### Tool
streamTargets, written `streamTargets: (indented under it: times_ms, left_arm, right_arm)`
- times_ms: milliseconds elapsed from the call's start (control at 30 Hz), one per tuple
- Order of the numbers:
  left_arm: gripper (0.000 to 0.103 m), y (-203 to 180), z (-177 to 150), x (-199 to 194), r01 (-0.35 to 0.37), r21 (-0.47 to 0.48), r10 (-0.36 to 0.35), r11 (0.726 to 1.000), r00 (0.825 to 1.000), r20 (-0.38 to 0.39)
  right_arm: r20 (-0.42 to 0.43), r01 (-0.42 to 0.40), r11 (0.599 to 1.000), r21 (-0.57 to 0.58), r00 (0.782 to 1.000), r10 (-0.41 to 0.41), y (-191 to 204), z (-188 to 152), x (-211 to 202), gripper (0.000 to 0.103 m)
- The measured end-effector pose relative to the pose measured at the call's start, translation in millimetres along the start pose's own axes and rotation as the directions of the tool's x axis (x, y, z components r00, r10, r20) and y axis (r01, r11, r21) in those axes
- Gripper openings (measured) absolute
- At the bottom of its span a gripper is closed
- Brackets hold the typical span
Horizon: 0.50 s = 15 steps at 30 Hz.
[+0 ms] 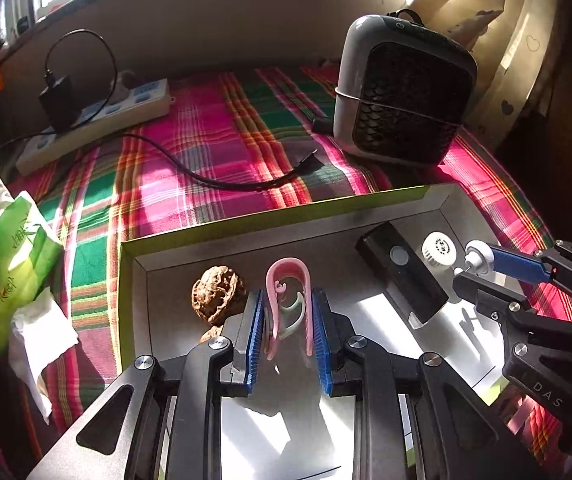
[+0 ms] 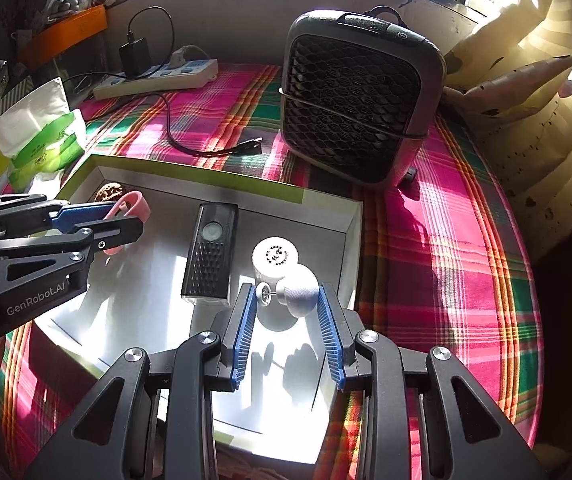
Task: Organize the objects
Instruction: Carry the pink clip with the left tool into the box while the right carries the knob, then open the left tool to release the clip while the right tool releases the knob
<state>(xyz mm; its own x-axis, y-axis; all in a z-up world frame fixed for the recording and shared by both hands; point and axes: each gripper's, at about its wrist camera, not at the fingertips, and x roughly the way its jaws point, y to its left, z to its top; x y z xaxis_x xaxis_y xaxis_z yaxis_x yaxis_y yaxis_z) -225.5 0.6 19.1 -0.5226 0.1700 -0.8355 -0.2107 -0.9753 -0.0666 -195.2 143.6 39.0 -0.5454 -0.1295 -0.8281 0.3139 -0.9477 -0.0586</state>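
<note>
Nearest to me, the left gripper (image 1: 288, 332) has its blue pads pinching a pink hook-shaped clip (image 1: 286, 300), held upright just above the floor of the shallow box (image 1: 134, 264), with a walnut (image 1: 216, 294) lying just beside its left finger. The right gripper (image 2: 288, 320) is closed across a small silver-headed piece on a thin pin (image 2: 298, 294), the pin's little disc against one pad and the rounded head against the other, over the box's right side. That grip looks risky to me: the piece is spanned end to end, so a slight twist could let it pivot out and roll. Just behind it stands a white capped bottle (image 2: 275, 258), close enough that lowering carelessly might tip it. Beside that lies a black remote-like device (image 2: 210, 256), flat on the box floor. The clip could also snag the walnut if it is set down leftwards. Farther off, on the plaid cloth (image 2: 426, 240), a loose black cable (image 1: 206, 172) trails toward a power strip (image 1: 126, 108), a tissue pack (image 1: 10, 264) sits at the left, and a small grey fan heater (image 2: 358, 92) stands at the back.
</note>
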Motion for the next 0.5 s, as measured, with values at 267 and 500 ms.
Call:
streamTargets:
  times_ms: [267, 500]
  left_arm:
    - [0.021, -2, 3, 10, -0.008, 0.006, 0.008, 1.000, 1.000, -0.010]
    - [0.021, -4, 4, 11, -0.015, 0.012, 0.015, 1.000, 1.000, 0.001]
  right_arm:
    - [-0.020, -0.010, 1.000, -0.023, 1.000, 0.010, 6, -2, 9, 0.033]
    - [-0.008, -0.007, 1.000, -0.018, 1.000, 0.007, 6, 1, 12, 0.033]
